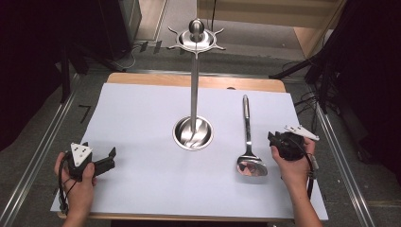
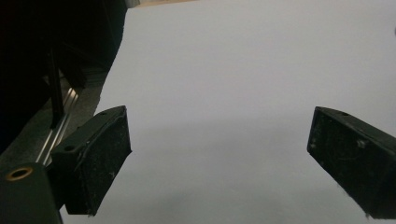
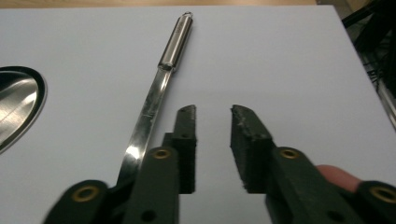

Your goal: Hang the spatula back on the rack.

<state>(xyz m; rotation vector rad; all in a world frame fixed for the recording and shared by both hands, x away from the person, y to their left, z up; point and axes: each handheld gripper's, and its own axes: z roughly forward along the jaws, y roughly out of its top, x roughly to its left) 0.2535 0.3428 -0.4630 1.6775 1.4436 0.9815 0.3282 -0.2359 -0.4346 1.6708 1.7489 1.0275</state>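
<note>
Steel spoon [image 1: 248, 142] beside right hand-held gripper [image 1: 274, 139] (jaws parted, empty).

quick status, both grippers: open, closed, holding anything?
Left gripper: open wide, empty, over the white sheet.
Right gripper: open with a narrow gap, empty, just right of the spoon handle.
</note>
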